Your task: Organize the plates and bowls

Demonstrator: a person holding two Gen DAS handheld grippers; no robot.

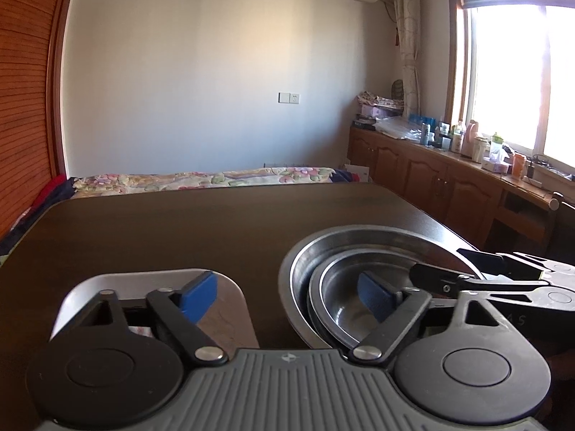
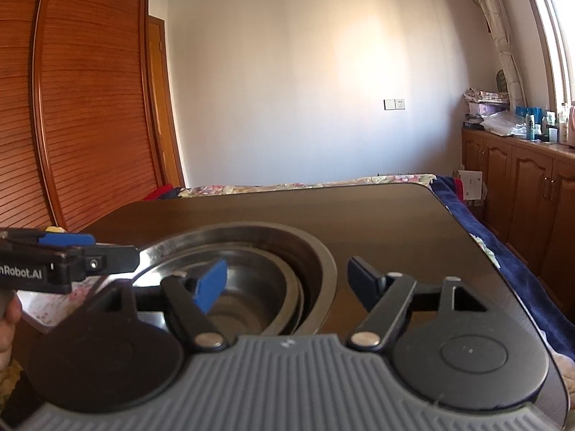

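A stack of nested steel bowls stands on the dark table [image 1: 179,233]. The large outer bowl [image 1: 359,233] [image 2: 312,262] holds smaller bowls [image 1: 337,309] [image 2: 244,309]. Left of it lies a flat silver tray [image 1: 143,280]. My left gripper [image 1: 287,298] is open, its left finger over the tray and its right finger over the inner bowl. My right gripper [image 2: 287,283] is open too. Its left finger hangs inside the bowls and its right finger outside the large bowl's right wall. No pad presses on anything. Each gripper shows in the other's view, the right gripper [image 1: 503,276] and the left gripper [image 2: 64,258].
A person's hand [image 2: 7,316] holds the left gripper's handle. Beyond the table's far edge lies a bed with a floral cover [image 1: 201,177]. A wooden cabinet [image 1: 431,176] with bottles on top runs under the window at the right. A slatted wardrobe [image 2: 90,107] stands at the left.
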